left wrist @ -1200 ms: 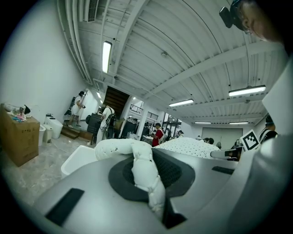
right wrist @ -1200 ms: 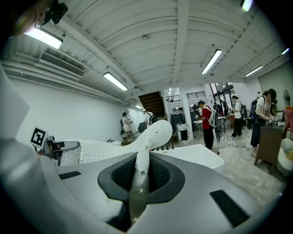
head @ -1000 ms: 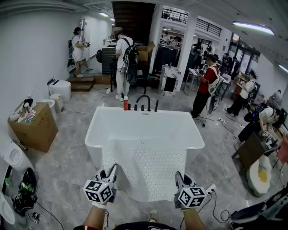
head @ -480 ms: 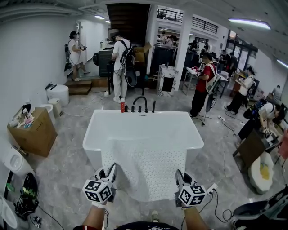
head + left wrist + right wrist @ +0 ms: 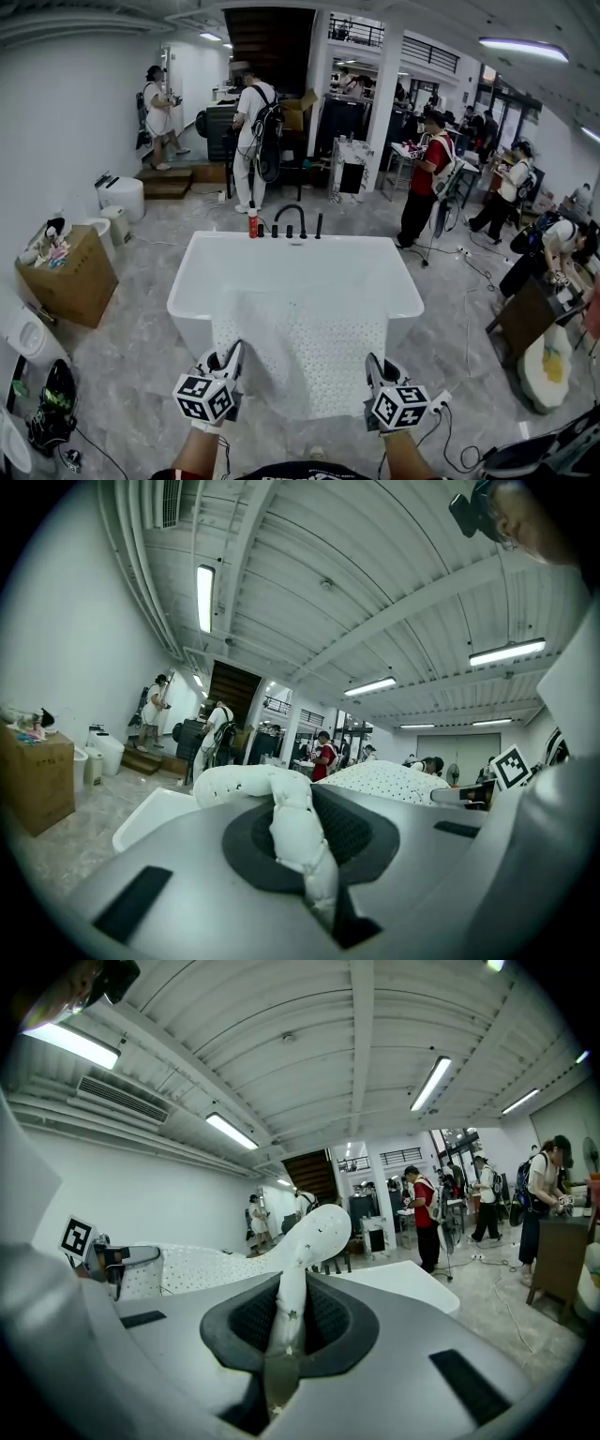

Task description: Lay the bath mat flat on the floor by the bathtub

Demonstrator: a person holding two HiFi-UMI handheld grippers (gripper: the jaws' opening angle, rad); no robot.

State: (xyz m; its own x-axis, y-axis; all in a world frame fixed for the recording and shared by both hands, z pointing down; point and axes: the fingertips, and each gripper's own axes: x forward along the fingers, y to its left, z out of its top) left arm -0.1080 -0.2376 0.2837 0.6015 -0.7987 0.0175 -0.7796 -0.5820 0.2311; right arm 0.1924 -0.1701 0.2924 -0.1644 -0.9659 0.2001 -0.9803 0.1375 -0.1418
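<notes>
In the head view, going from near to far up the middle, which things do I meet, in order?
bath mat → bathtub → black faucet → person with a backpack

No legible txt, labels, brands or nos. in any view.

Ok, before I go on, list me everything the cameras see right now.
bathtub: one, white, centre floor
bath mat: one, white with dots, draped over the bathtub's near rim
faucet: one, black, bathtub's far rim
bottle: one, red, beside the faucet
cardboard box: one, brown, left wall
people: several, mixed clothes, background
left gripper: one, grey, shut on the bath mat's left corner
right gripper: one, grey, shut on the bath mat's right corner
</notes>
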